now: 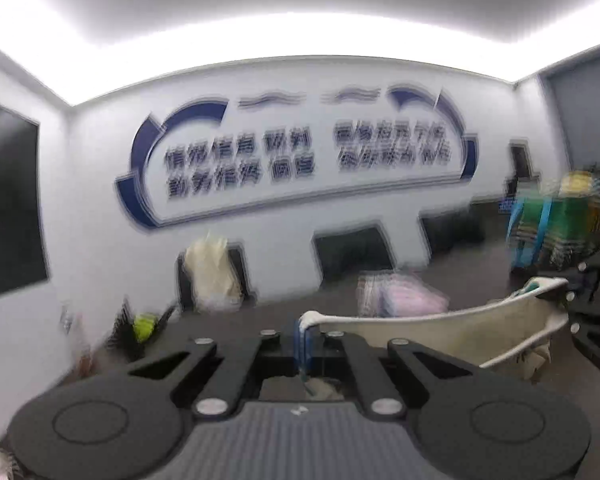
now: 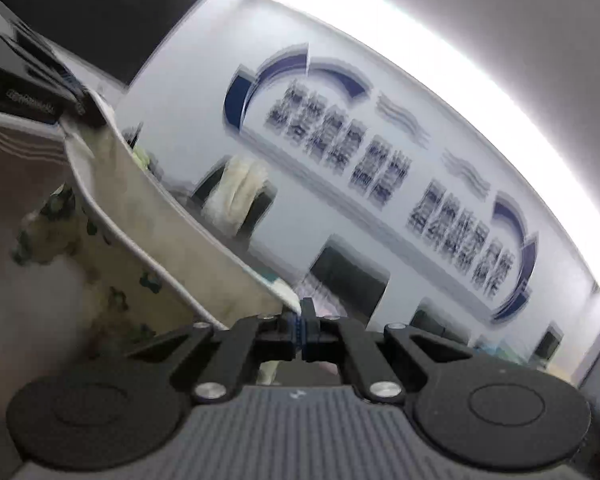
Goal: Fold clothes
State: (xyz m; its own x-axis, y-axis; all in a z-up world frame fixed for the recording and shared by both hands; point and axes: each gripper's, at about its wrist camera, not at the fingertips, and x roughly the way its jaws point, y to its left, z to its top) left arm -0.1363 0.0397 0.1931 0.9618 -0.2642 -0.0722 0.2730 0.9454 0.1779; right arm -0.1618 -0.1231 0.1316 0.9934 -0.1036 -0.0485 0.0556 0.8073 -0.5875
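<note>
A cream garment with a small dark green print and a white rolled hem hangs stretched in the air between my two grippers. My left gripper is shut on one end of its hem. The cloth runs right to my right gripper, seen at the frame's right edge. In the right wrist view my right gripper is shut on the other end, and the garment stretches up-left to the left gripper. Both views are tilted upward and blurred.
A dark table lies below with a pink folded pile. Black chairs stand along a white wall with blue lettering; one chair carries a cream cloth. A colourful pile sits at right.
</note>
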